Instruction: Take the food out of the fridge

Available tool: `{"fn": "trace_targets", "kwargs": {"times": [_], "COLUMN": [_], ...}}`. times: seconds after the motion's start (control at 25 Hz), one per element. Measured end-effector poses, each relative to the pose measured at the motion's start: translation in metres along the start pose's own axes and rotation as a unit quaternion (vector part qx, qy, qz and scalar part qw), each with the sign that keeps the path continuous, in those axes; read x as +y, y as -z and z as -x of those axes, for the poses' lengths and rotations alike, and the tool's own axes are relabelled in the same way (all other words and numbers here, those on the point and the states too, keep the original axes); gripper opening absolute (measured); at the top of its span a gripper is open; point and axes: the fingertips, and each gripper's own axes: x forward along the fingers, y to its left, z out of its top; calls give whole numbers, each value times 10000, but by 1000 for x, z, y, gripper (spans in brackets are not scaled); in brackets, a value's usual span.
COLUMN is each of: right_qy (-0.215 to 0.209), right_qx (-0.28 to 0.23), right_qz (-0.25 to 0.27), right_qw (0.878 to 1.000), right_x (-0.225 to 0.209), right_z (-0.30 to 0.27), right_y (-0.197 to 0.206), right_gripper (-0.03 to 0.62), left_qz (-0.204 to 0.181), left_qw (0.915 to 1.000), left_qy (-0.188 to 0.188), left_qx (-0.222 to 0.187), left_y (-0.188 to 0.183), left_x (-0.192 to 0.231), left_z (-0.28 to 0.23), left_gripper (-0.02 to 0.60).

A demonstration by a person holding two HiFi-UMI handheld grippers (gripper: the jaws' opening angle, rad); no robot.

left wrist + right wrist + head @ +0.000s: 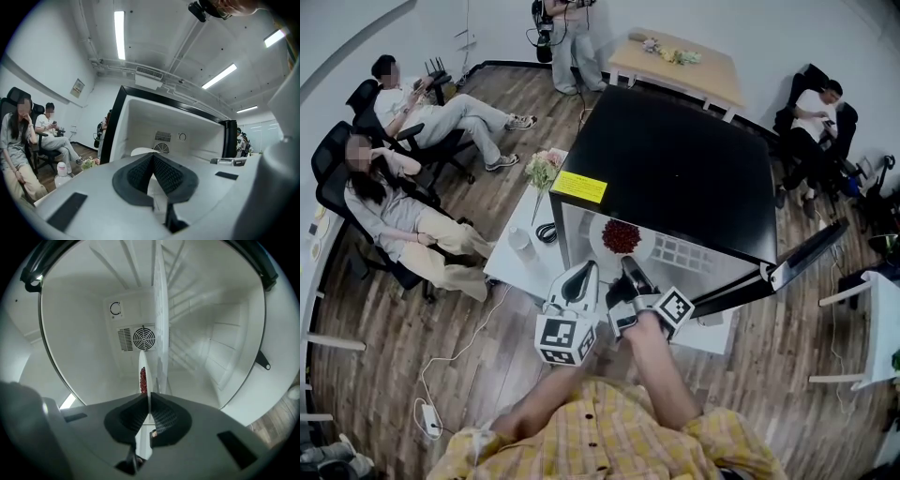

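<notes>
The small black fridge (675, 159) stands open in front of me. On its white shelf sits a white plate (598, 251) carrying a heap of red food (621, 236). My right gripper (630, 266) reaches into the fridge and is shut on the plate's near rim. In the right gripper view the plate (146, 394) shows edge-on between the pads, the red food (142, 379) just beyond my right gripper (149, 409). My left gripper (584, 272) is at the fridge's front edge, left of the plate, shut with nothing in it. In the left gripper view my left gripper (153, 159) faces the plate (139, 151).
The fridge door (806, 255) is swung open to the right. Left of the fridge is a low white table (511, 267) with a cup (522, 244) and flowers (542, 169). People sit on chairs at the left (403, 216) and far right (811, 122).
</notes>
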Motion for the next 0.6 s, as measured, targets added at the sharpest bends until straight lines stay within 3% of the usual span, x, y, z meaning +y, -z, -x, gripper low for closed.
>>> {"fn": "trace_targets", "kwargs": {"times": [0.6], "right_qy": [-221], "right_qx": [474], "right_qz": [-21], "right_qw": [9986], "right_x": [30], "right_z": [54], "right_y": [9], "right_gripper": [17], "left_qz": [1], "left_qw": [9998], "left_qy": [-200], "left_qx": [-68], "left_y": [7], "left_x": [-47], "left_z": [18], "left_gripper": [8]}}
